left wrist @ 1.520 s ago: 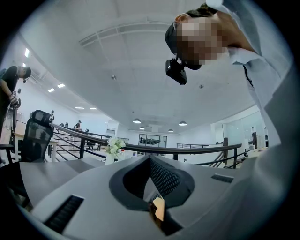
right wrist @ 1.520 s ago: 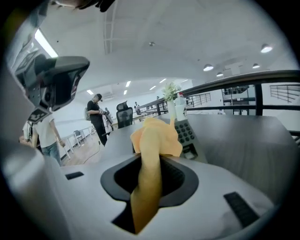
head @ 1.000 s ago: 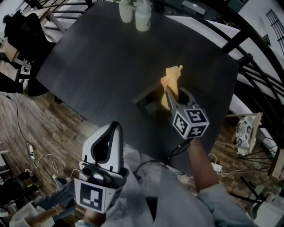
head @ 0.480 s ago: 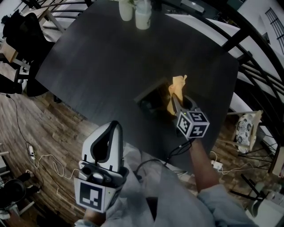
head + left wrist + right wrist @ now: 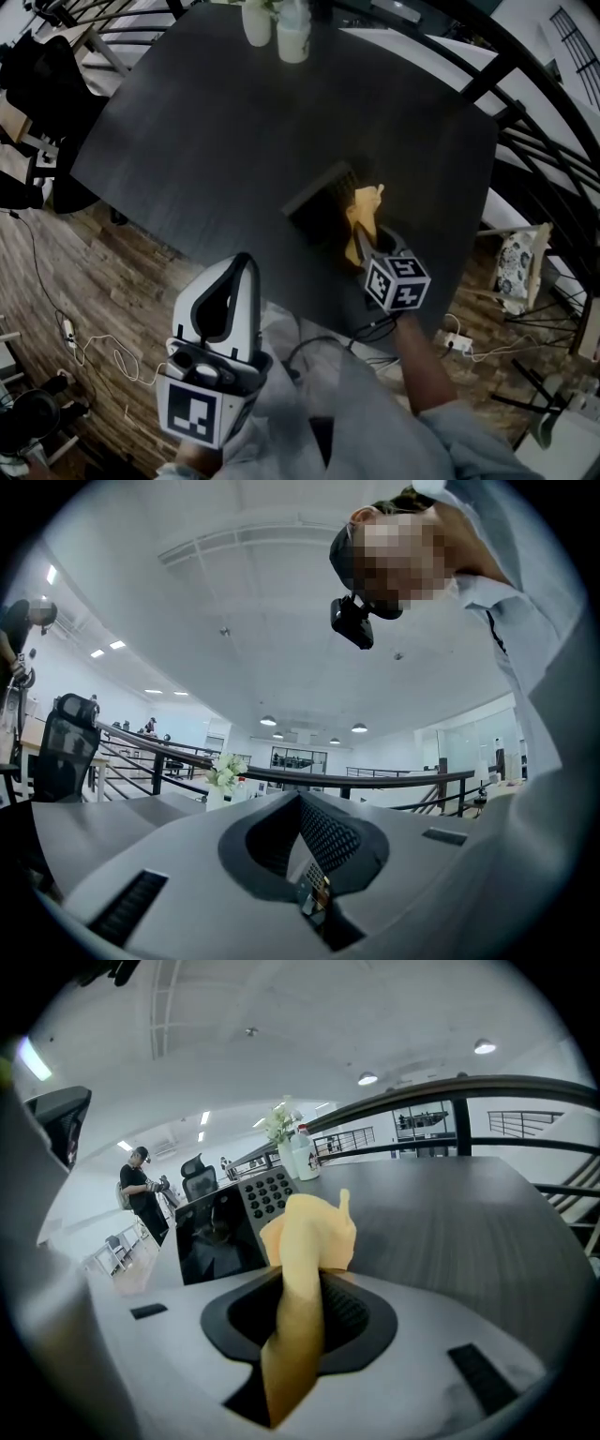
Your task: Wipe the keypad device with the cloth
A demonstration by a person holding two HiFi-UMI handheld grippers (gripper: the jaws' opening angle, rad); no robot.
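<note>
Wipe step in hand: right gripper clamped on yellow cloth at keypad device right edge; left gripper closed, empty, well apart from it; next, probably drag cloth across keys.

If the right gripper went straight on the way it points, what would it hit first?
Probably the black keypad device, just ahead and slightly left of the right gripper and its clamped yellow cloth; depth is unclear, so it may only clip the edge.

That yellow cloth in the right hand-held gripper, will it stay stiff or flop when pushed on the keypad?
Probably floppy: the cloth bunches and folds above the right hand-held gripper. Likely light, since its pinched tip stands up unsupported.
</note>
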